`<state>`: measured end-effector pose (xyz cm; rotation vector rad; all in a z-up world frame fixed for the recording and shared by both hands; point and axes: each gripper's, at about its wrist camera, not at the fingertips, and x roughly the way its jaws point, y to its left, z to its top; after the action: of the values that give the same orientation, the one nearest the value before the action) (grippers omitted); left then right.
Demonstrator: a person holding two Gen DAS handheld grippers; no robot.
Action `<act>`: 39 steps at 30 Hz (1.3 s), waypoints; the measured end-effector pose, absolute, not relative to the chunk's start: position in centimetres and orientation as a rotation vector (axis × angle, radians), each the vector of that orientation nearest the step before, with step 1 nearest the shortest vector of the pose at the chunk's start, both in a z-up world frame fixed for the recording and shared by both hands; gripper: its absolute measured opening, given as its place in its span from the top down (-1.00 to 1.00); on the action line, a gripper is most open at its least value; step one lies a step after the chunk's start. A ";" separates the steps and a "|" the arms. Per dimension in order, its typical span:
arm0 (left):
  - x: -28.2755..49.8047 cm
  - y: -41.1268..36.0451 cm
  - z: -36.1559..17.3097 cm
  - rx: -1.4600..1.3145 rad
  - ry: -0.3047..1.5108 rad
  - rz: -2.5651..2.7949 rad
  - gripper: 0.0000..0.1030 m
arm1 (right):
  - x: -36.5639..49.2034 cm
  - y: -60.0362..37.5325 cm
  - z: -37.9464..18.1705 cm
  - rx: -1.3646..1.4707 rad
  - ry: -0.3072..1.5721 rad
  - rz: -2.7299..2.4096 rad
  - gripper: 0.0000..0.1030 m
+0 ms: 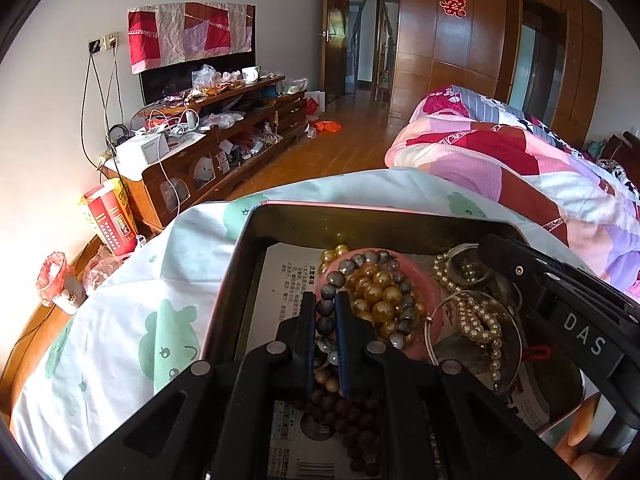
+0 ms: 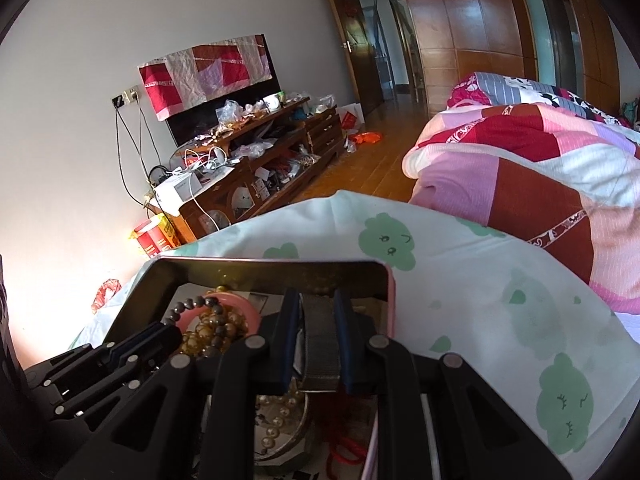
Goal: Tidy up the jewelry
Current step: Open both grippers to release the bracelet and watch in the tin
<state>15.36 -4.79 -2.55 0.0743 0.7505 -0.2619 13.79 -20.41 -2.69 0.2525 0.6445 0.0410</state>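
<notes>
A metal tin [image 1: 360, 216] with a pink rim lies on a bed sheet and holds jewelry. My left gripper [image 1: 325, 300] is shut on a grey bead bracelet [image 1: 326, 312] that rests over a pink bangle [image 1: 428, 284] with amber beads [image 1: 378, 296] inside it. Brown wooden beads [image 1: 344, 412] lie under the left jaws. A pearl necklace [image 1: 476, 320] and a silver bangle [image 1: 430, 332] lie to the right. My right gripper [image 2: 318, 300] is shut on a grey metal band [image 2: 320, 344] inside the tin [image 2: 388, 280]. The right gripper [image 1: 560, 292] also shows in the left view.
The sheet [image 2: 480, 300] is white with green cloud prints. A pink and red quilt [image 1: 520, 168] lies behind the tin to the right. A cluttered TV cabinet [image 1: 224, 132] stands along the far wall. Red boxes [image 1: 112, 220] sit at the bed's left.
</notes>
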 end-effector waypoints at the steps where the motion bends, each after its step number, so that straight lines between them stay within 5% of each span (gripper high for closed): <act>1: 15.4 -4.9 -2.6 0.078 0.753 -0.260 0.83 | 13.9 -20.4 -2.7 0.255 0.645 0.049 0.59; 5: 15.4 -5.4 -2.8 0.098 0.759 -0.248 0.79 | 13.9 -20.6 -2.9 0.288 0.641 0.107 0.54; 7: 15.6 -5.6 -2.9 0.109 0.771 -0.242 0.67 | 13.5 -20.7 -2.8 0.304 0.624 0.114 0.36; 9: 15.5 -5.8 -2.9 0.126 0.769 -0.232 0.64 | 12.9 -20.8 -2.5 0.310 0.592 0.101 -0.12; 12: 15.3 -6.2 -2.9 0.154 0.761 -0.215 0.54 | 11.7 -20.9 -1.6 0.313 0.527 0.067 -0.36; 14: 15.1 -6.3 -2.9 0.165 0.753 -0.206 0.39 | 11.0 -21.0 -1.1 0.302 0.490 0.019 -0.46; 16: 14.9 -6.3 -2.7 0.165 0.740 -0.185 -0.18 | 10.3 -21.2 -0.8 0.296 0.459 -0.043 -0.58; 19: 14.4 -6.0 -2.4 0.139 0.710 -0.203 -0.27 | 9.8 -21.4 -0.8 0.295 0.447 -0.104 -0.83; 39: 9.8 -1.1 0.0 -0.016 0.471 -0.042 -0.34 | 6.4 -19.6 0.0 0.156 0.354 -0.258 -1.00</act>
<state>9.81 -1.15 -0.05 -0.0155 0.4706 -0.0417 6.38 -19.61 0.00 0.1559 0.3536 -0.2584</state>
